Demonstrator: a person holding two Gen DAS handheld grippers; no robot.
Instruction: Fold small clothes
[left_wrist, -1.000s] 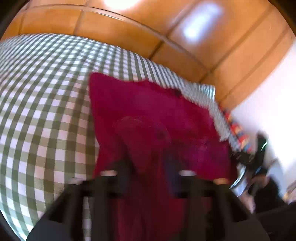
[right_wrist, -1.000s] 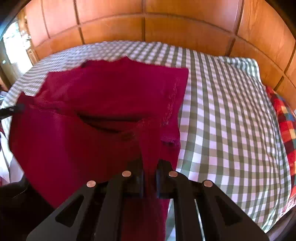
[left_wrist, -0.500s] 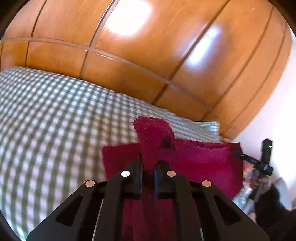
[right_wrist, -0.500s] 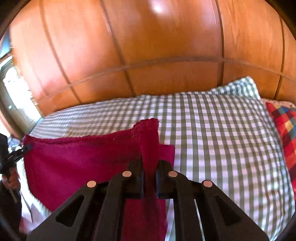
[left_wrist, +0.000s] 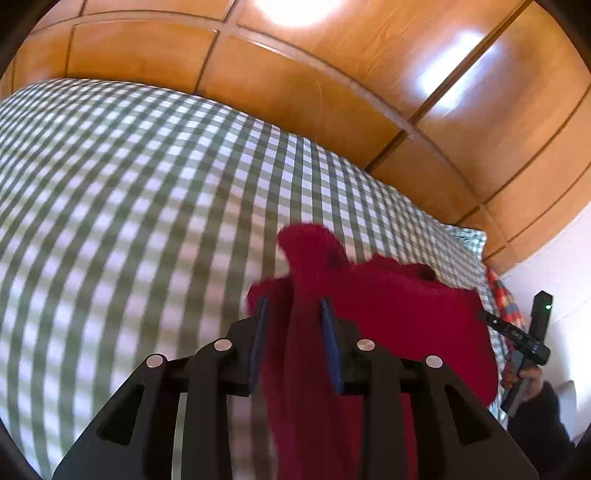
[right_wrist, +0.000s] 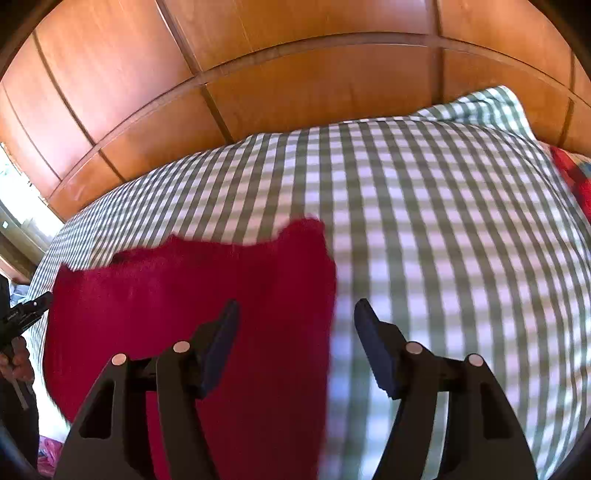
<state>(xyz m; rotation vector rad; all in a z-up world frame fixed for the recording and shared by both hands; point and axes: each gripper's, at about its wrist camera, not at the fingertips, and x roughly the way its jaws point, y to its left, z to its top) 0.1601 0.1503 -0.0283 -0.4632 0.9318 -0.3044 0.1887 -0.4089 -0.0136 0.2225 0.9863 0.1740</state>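
Both claws have just been opening: right claw (right_wrist: 295, 314) wide, left claw (left_wrist: 293, 310) narrow, red cloth (left_wrist: 388, 314) loose between them on the checked bed (left_wrist: 129, 203)

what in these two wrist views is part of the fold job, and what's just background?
Job:
- red cloth on the bed
- left gripper, jaws just opening, cloth fold between them
- right gripper, jaws just opened wide, pads off the cloth

Background:
- green checked bedcover
- wooden panelling
- red plaid fabric at the bed's edge
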